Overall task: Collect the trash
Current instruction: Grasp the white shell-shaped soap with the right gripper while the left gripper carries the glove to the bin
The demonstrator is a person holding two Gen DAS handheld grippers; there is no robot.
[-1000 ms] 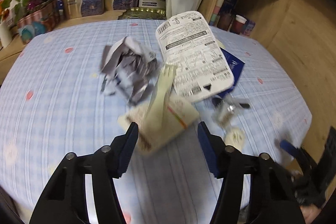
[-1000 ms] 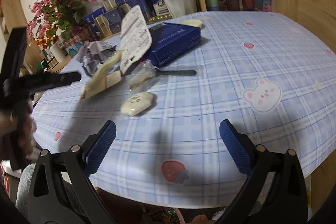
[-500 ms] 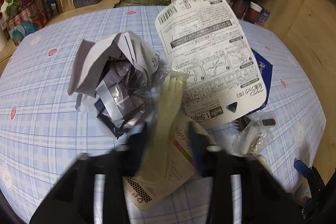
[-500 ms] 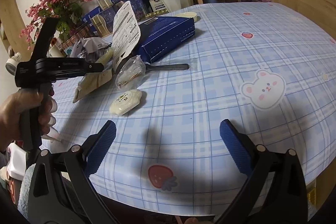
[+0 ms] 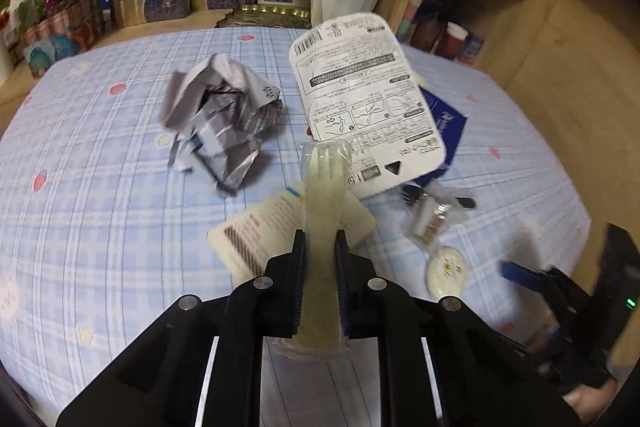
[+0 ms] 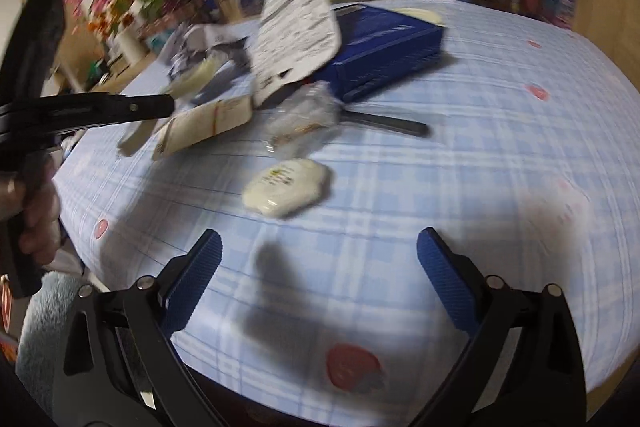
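Left wrist view: the left gripper (image 5: 320, 247) is pinched on a wrapped plastic fork (image 5: 325, 195), gripped along the handle so the tines point away from the camera, toward the far side. This hold suits lifting it clear of the beige card (image 5: 256, 231) that lies just under it. Count on the table (image 5: 100, 227): one crumpled grey paper (image 5: 224, 123) far left, one white label card (image 5: 360, 95) propped against one blue box (image 5: 446, 123), one small clear packet (image 5: 430, 223) and one round cream sachet (image 5: 446, 271) near right.

Right wrist view: the right gripper (image 6: 318, 267) is spread and its jaws are closing slightly, with nothing between them (only tablecloth below). It hangs just short of the round cream sachet (image 6: 288, 187), probably its next pick. One black utensil handle (image 6: 384, 123) lies beyond, near the blue box (image 6: 384, 47)
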